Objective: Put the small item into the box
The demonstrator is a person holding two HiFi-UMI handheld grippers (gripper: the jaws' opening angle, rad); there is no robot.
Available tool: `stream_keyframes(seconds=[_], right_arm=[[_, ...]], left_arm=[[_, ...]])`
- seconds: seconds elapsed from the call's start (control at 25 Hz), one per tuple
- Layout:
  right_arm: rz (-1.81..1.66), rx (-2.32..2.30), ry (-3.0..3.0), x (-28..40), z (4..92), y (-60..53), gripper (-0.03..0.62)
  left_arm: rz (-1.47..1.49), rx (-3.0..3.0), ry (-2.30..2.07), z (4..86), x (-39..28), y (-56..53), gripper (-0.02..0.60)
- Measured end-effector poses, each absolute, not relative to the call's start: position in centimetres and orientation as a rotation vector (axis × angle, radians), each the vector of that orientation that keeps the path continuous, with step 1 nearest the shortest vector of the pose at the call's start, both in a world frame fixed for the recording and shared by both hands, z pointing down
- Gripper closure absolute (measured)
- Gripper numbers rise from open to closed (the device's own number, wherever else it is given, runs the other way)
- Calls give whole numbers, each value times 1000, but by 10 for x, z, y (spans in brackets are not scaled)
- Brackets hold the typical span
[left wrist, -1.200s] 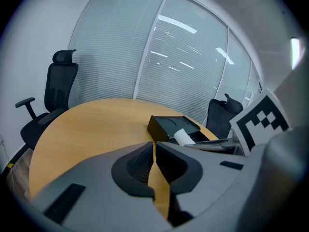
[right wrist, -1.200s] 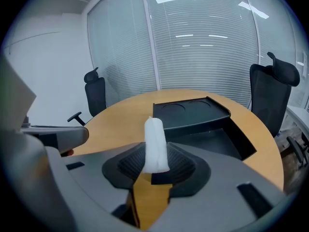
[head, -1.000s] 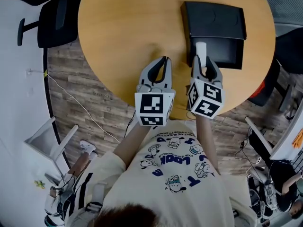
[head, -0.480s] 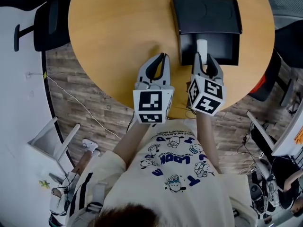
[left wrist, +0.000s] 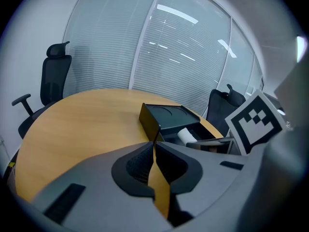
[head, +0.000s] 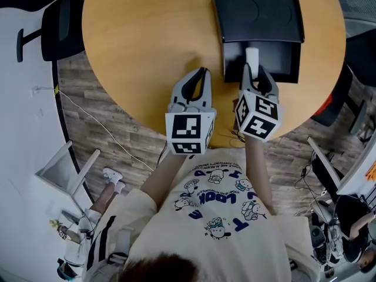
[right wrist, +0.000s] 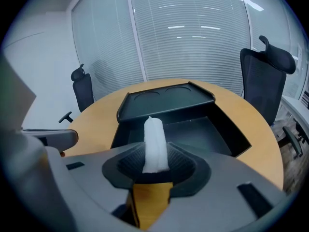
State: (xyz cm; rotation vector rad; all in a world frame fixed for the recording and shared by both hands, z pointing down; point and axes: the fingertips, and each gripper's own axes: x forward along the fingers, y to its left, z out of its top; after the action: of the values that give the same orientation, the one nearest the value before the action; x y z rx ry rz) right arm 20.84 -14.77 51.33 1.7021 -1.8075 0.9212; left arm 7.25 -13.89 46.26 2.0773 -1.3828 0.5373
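Observation:
A small white roll (head: 251, 56) sticks out forward from my right gripper (head: 253, 70), which is shut on it. The roll (right wrist: 155, 144) stands between the ribbed pads, its tip over the near part of the open black box (right wrist: 203, 132). That box (head: 261, 60) sits at the far right of the round wooden table (head: 147, 34), with its lid (head: 257, 15) lying flat behind it. My left gripper (head: 197, 78) hovers to the left of the box near the table's front edge. Its jaws (left wrist: 154, 148) are shut with nothing in them. The box (left wrist: 166, 120) and roll (left wrist: 185, 135) lie ahead to its right.
A black office chair (head: 56, 22) stands left of the table and another (right wrist: 265, 81) beyond its right side. A white frame chair (head: 64, 172) is on the floor at lower left. Glass walls with blinds (left wrist: 145, 47) ring the room. The table's curved front edge runs just under both grippers.
The right gripper has edged slightly forward with the white roll, toward the open box. The left gripper has kept its place, and the head view has shifted a little.

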Motion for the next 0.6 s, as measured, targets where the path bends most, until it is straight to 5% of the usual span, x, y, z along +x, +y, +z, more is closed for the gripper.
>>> stream_keyframes(seconds=[0.6], right_arm=[[875, 1669, -1781, 203, 518, -153, 416]], left_arm=[[535, 2065, -1378, 464, 64, -141, 554]])
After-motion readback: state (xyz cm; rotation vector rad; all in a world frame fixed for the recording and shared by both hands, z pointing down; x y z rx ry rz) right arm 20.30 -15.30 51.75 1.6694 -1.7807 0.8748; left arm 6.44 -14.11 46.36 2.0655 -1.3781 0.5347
